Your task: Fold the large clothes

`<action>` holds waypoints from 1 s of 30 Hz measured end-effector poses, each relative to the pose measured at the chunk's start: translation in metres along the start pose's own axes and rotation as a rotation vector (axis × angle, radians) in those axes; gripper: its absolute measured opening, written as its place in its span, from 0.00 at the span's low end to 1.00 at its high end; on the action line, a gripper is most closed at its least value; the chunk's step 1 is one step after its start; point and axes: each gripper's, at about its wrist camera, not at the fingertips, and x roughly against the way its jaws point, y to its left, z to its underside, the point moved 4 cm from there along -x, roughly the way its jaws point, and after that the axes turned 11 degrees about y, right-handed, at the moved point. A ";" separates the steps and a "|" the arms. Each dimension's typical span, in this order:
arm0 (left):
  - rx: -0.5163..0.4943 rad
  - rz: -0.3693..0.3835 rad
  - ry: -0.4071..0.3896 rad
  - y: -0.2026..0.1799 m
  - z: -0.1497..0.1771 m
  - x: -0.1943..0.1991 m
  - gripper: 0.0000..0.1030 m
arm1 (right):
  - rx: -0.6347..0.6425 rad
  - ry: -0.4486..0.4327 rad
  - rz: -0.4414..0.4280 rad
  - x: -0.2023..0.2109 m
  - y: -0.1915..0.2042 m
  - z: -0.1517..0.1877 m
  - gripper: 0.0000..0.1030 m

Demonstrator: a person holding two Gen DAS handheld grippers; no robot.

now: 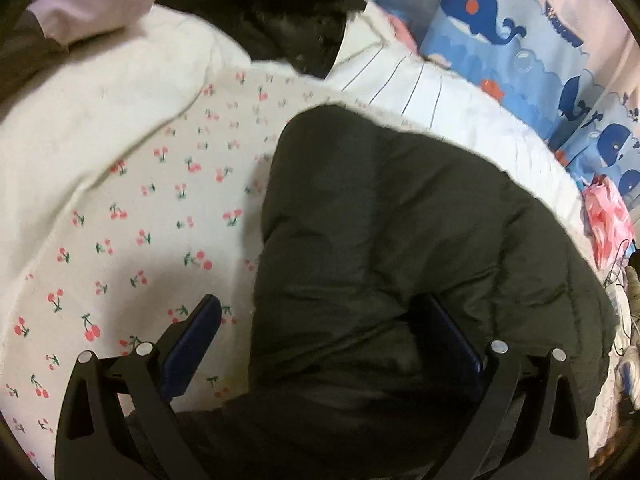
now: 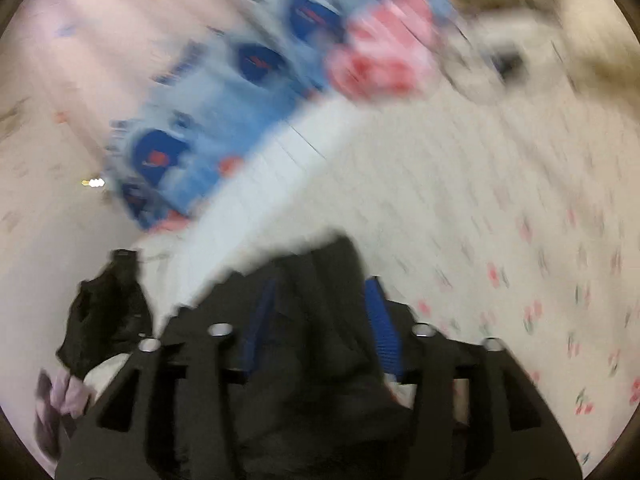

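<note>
dark padded jacket lies on the cherry-print sheet. left gripper stands apart, jacket bulging between its fingers. right gripper (view blurred) parted, jacket fabric between.

- A bed covered by a white sheet printed with small red cherries fills the left and centre of the left wrist view.
- A dark olive quilted padded jacket lies on the sheet, lower centre to right.
- A plain cream blanket lies at upper left, a lilac garment on it.
- A black furry garment lies at top centre.
- A blue whale-print cloth lies at upper right.
- A crumpled pink plastic bag sits at the right edge.
</note>
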 end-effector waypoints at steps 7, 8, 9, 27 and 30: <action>-0.010 0.010 0.054 0.005 0.001 -0.009 0.94 | 0.060 0.359 0.097 -0.088 0.000 0.043 0.68; -0.001 0.033 0.074 0.007 0.002 -0.013 0.94 | 0.021 0.390 0.089 -0.096 -0.010 0.047 0.64; 0.011 0.058 0.094 0.009 0.005 -0.015 0.94 | -0.010 0.402 0.087 -0.097 -0.016 0.047 0.62; 0.033 0.018 0.038 0.012 0.002 -0.006 0.94 | 0.069 0.256 0.066 -0.119 0.016 -0.004 0.73; 0.036 0.015 0.039 0.014 0.002 -0.008 0.94 | 0.048 0.343 0.153 -0.131 -0.002 -0.001 0.75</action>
